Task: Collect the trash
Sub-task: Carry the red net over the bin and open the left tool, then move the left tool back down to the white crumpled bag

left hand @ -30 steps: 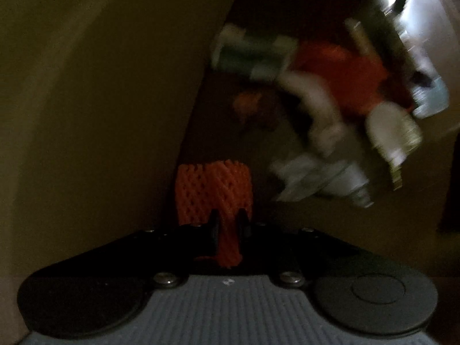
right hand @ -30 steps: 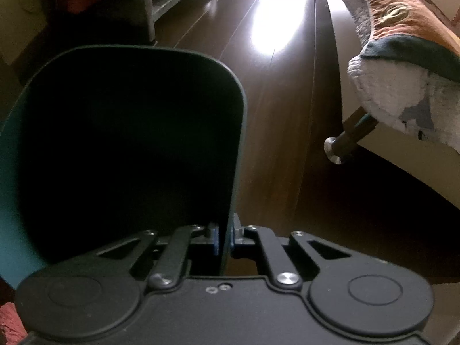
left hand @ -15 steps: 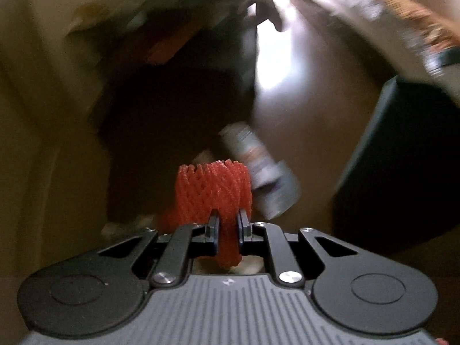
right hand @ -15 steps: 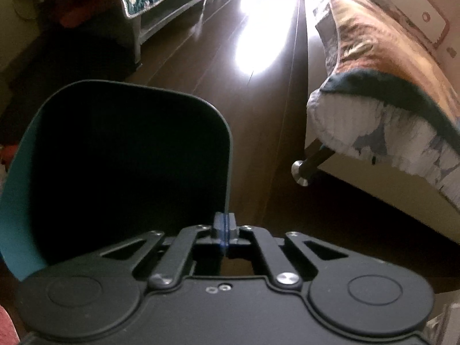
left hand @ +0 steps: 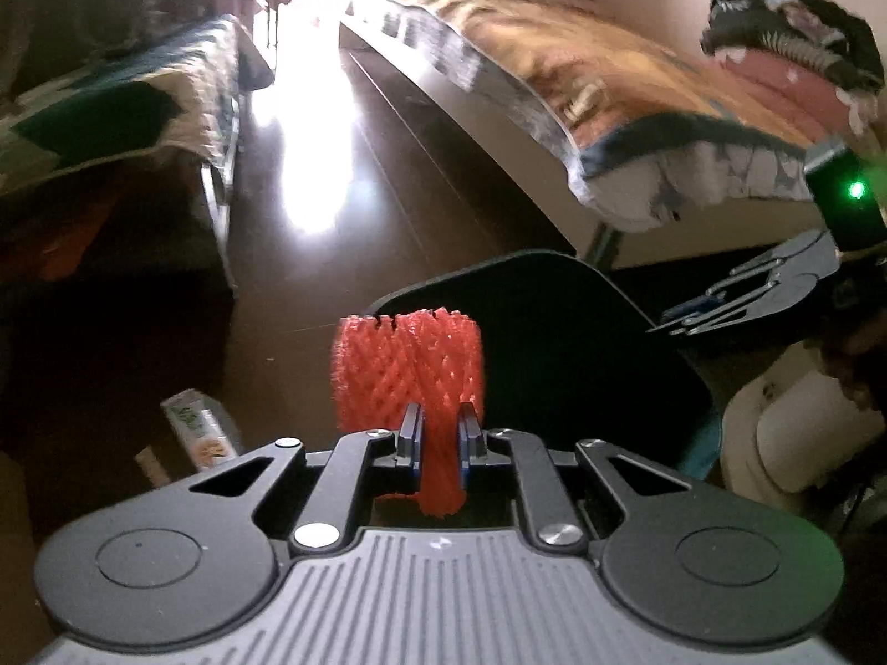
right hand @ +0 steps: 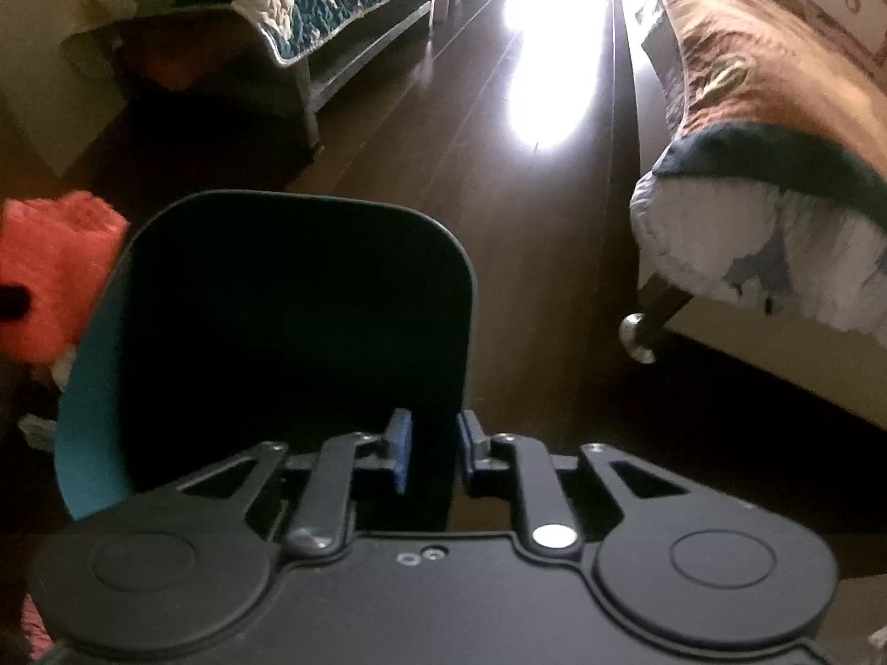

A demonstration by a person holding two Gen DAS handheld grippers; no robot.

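While the left gripper (left hand: 438, 438) clamps the red foam net (left hand: 409, 371) above the dark bin (left hand: 554, 332), the right gripper (right hand: 429, 449) jaws are opening astride the bin wall. 2 quilted beds (right hand: 748, 111) flank the floor (right hand: 499, 194); a carton (left hand: 197, 432) lies left.

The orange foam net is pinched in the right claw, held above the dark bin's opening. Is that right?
Not quite: the left claw pinches the orange foam net, as the left wrist view shows. It is indeed above the dark bin. The right claw is opening, straddling the bin's rim.
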